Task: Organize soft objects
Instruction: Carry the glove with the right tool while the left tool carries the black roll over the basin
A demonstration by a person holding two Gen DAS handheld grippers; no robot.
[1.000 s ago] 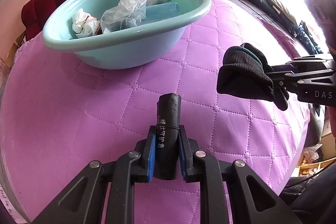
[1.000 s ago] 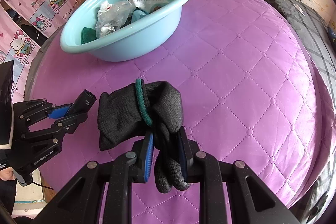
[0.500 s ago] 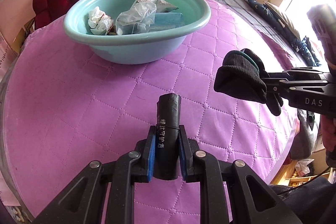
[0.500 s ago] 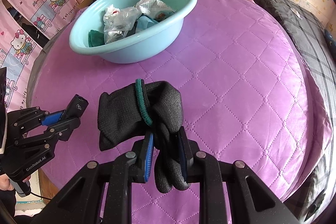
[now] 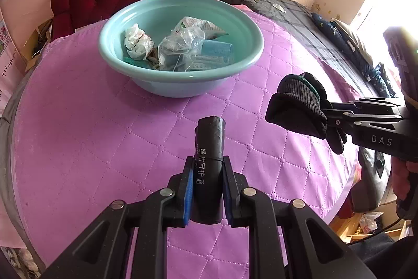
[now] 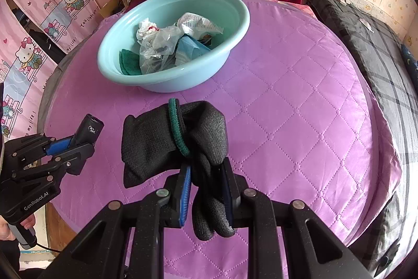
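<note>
Both tools have drawn back from the basin over the last second; it now sits smaller and farther off, at twelve o'clock on the purple quilt. The left gripper remains clamped on the black roll, held clear of the quilt. The right gripper remains clamped on the black knit glove, which hangs at three o'clock in the left view. The basin already holds plastic bags, a blue pack and a green cloth. Judgement: neither item is deposited; the retreat suggests repositioning, with both drops into the basin outstanding.
</note>
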